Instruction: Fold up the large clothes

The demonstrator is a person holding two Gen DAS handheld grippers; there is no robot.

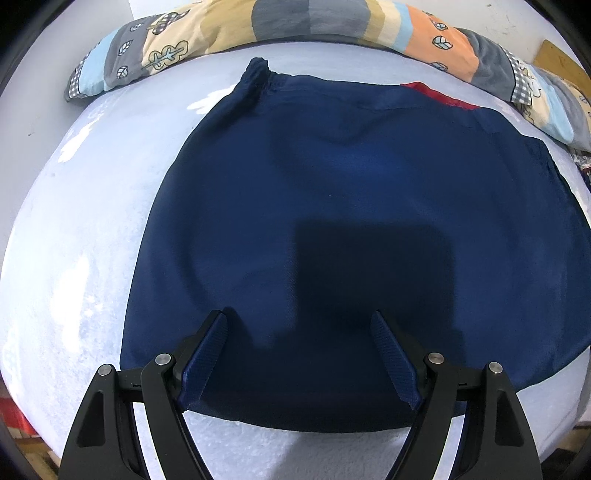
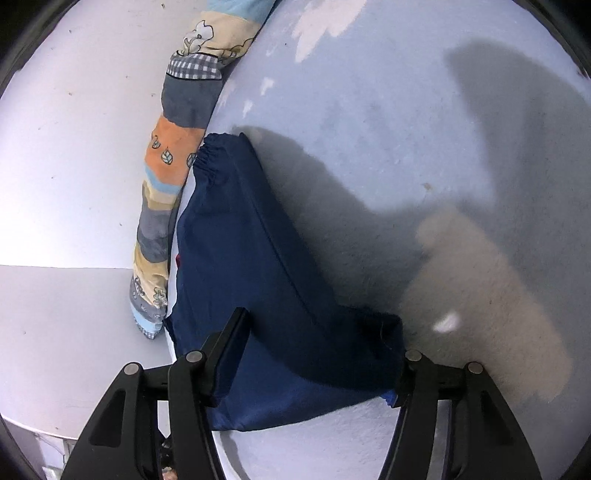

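Pale blue textured bed surface point(image 1: 92, 229); lying on it: folded navy garment point(image 1: 332, 206), patchwork bolster point(image 1: 295, 22) along far edge.

A long patchwork cushion point(image 1: 325, 22) in orange, grey, cream and pale blue, printed with leaves, curves along the far edge of the pale blue fleecy bed cover point(image 1: 92, 229). Beyond it stands a plain white wall point(image 2: 74, 147).

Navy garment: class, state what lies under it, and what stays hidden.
The navy garment lies on a pale blue cover. A red patch peeks out at its far edge; whatever else it covers is hidden.
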